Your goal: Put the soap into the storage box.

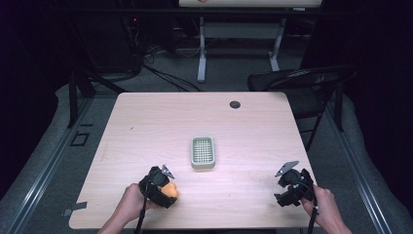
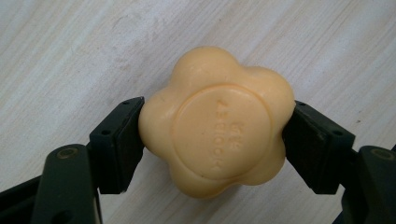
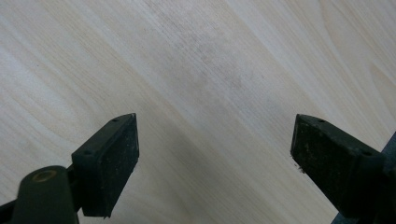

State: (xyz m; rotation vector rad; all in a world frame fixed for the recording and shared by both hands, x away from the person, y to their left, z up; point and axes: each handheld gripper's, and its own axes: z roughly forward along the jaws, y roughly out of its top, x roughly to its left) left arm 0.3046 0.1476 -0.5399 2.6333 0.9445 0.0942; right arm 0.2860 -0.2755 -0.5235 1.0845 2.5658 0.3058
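I had the soap [image 2: 214,121] clamped between the left gripper [image 2: 212,135] jaws just above the table [image 1: 146,122], right gripper [image 3: 215,154] jaws apart w/ nothing between, so pickup looked done, dish [image 1: 202,152] ahead probably next.

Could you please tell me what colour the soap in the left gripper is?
The soap is pale orange, seen best in the left gripper view.

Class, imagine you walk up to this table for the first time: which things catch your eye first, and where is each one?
First comes the orange flower-shaped soap, clamped between the jaws of the left tool near the table's front left edge. Next is the pale green slatted soap dish, alone at the middle of the wooden table. Last, the right tool at the front right, jaws wide apart over bare wood.
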